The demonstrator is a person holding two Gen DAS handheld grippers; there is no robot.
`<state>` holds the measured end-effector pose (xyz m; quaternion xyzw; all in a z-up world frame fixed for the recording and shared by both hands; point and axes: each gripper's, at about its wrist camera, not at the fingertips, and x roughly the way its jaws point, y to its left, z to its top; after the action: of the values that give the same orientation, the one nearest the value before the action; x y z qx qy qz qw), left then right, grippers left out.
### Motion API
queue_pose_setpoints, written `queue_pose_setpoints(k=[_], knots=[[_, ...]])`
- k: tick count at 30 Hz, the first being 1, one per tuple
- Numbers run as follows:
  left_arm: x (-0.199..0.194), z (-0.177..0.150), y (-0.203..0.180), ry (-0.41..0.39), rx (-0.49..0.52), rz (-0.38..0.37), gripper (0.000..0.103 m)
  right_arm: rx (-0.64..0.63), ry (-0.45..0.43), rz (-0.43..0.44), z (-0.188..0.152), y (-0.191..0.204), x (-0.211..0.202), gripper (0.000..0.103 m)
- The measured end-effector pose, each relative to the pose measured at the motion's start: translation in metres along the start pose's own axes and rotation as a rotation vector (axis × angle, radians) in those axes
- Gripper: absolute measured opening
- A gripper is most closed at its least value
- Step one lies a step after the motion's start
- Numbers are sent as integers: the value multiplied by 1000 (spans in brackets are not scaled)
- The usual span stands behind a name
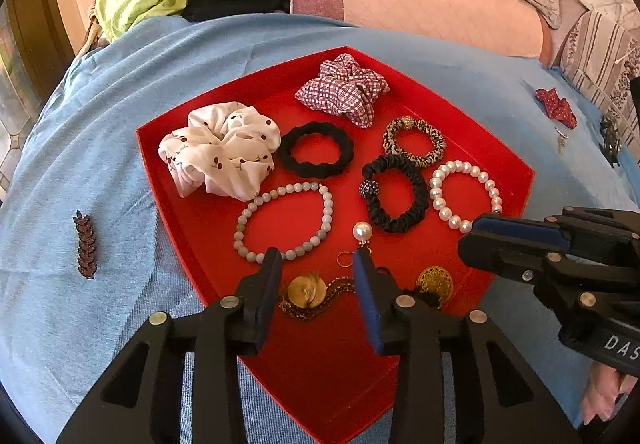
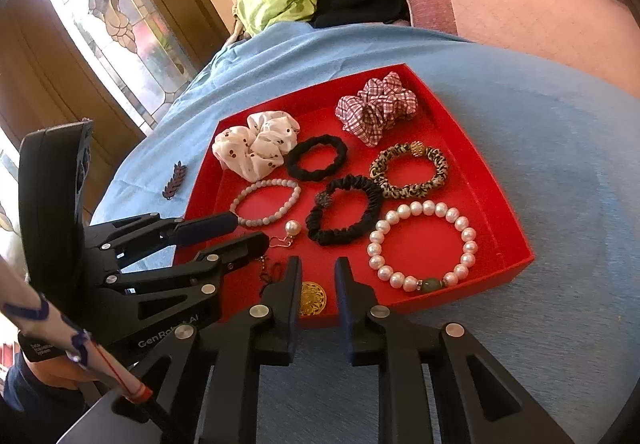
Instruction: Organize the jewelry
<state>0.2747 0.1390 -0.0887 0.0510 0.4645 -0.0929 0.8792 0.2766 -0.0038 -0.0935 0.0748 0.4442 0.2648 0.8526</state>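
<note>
A red tray on a blue cloth holds scrunchies, hair ties, bead bracelets, a pearl earring, a gold brooch on a chain and a gold filigree disc. My left gripper is open and empty above the tray's near part, with the brooch just behind its fingertips. My right gripper is open and empty over the tray's near edge, with the gold disc between its fingers; it shows side-on in the left wrist view.
A dark leaf-shaped hair clip lies on the cloth left of the tray. A red dotted scrunchie and a dark clip lie at the far right. Bedding is piled behind.
</note>
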Motion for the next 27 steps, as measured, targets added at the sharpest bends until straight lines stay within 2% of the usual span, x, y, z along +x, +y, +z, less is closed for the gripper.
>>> queue_pose_setpoints(k=[4,7,11,13,15,17,19,22,24,27], knots=[[-2,1,-1,-8,3,11,45,6,-14,-13,2,-2,-4,19],[-3,2,-1,-12,2,18,51,18,-29,-25,3,-6,-9,24],[-4,3,-1,-20,-2,30,58,33,-42,-39,6,-12,-15,26],[-6,4,-1,-31,-9,36,59,37,-51,-55,7,-13,-18,31],[-11,6,-1,-56,-17,58,62,41,-67,-71,7,-16,-22,43],[-17,8,-3,-95,-18,97,72,44,-81,-91,9,-18,-28,48],[-27,9,-8,-152,-9,142,76,43,-103,-120,10,-19,-36,55],[-41,8,-18,-221,10,185,85,53,-130,-159,8,-20,-50,70],[-49,5,-25,-252,20,200,85,60,-149,-188,6,-19,-60,80],[-60,-1,-31,-272,6,204,86,53,-175,-250,1,-14,-74,85]])
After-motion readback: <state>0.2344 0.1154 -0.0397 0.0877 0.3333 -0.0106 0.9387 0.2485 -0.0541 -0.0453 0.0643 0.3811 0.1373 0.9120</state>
